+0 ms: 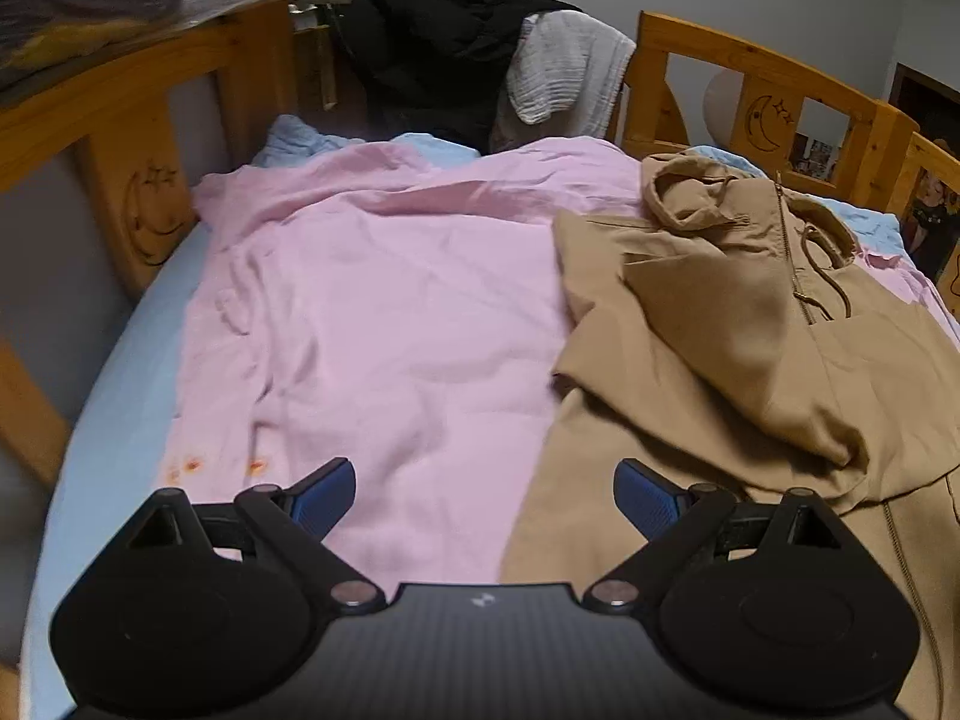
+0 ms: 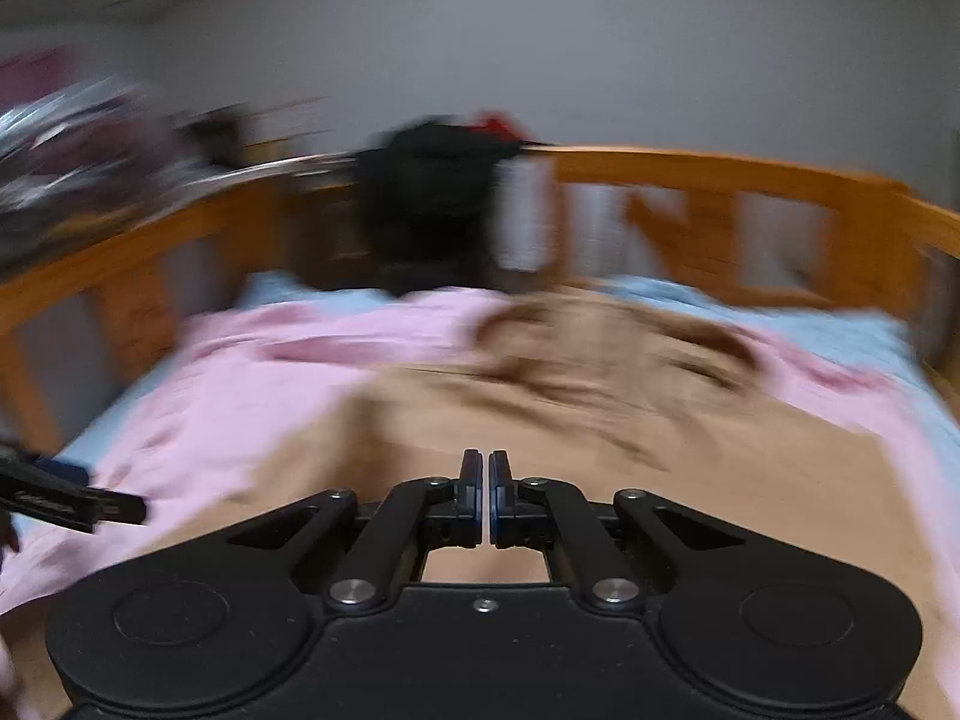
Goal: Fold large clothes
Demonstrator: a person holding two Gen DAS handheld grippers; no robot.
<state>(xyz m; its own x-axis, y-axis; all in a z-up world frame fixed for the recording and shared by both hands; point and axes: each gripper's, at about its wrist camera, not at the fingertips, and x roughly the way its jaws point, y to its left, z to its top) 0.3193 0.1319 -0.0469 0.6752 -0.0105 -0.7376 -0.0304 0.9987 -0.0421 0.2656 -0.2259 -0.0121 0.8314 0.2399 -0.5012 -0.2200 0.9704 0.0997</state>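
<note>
Well, one tan jacket (image 1: 750, 330) on one pink sheet (image 1: 372, 312); left gripper (image 1: 483, 495) spread wide, right gripper (image 2: 485, 483) pressed together, pinching nothing

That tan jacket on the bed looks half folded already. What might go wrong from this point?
The tan jacket lies on a loose pink sheet, so a low pinch might catch both layers. Its drawstring and zipper lie exposed and may snag the fingers. The right tool is shut with nothing visibly between its fingers, and its view is blurred; a hurried grab may miss the edge. The left tool is open over the jacket's border.
</note>
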